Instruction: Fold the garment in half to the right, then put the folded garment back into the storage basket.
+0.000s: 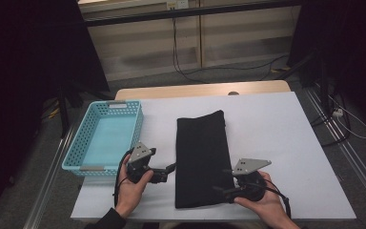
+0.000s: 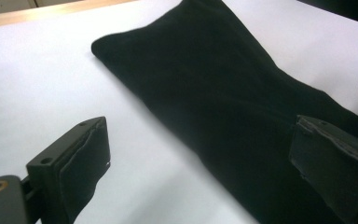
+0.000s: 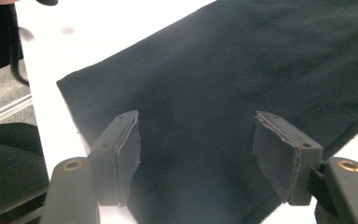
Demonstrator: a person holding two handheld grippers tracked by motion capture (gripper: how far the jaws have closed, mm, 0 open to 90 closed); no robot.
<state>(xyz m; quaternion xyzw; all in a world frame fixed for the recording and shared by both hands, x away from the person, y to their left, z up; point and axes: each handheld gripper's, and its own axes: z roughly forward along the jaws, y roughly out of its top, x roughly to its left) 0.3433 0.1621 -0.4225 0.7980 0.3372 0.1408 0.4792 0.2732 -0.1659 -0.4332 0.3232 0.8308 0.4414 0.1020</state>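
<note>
1 black cloth [image 1: 202, 160] lies flat as a long folded strip at the centre of the high view, running up the white bench [image 1: 276, 143]. It looks soft, light and limp (likely to sag and drape when lifted), so an edge or corner near the lower end seems the best place to pinch. At lower left the left gripper [image 1: 171, 168] sits just beside the cloth's edge, spread, nothing between its jaws. At lower right the right gripper [image 1: 220, 190] hovers over the near end, also spread. The high view alone gives the blue basket [image 1: 83, 138] at left; the right gripper view shows the cloth's near corner [image 3: 70, 86] close up.
</note>
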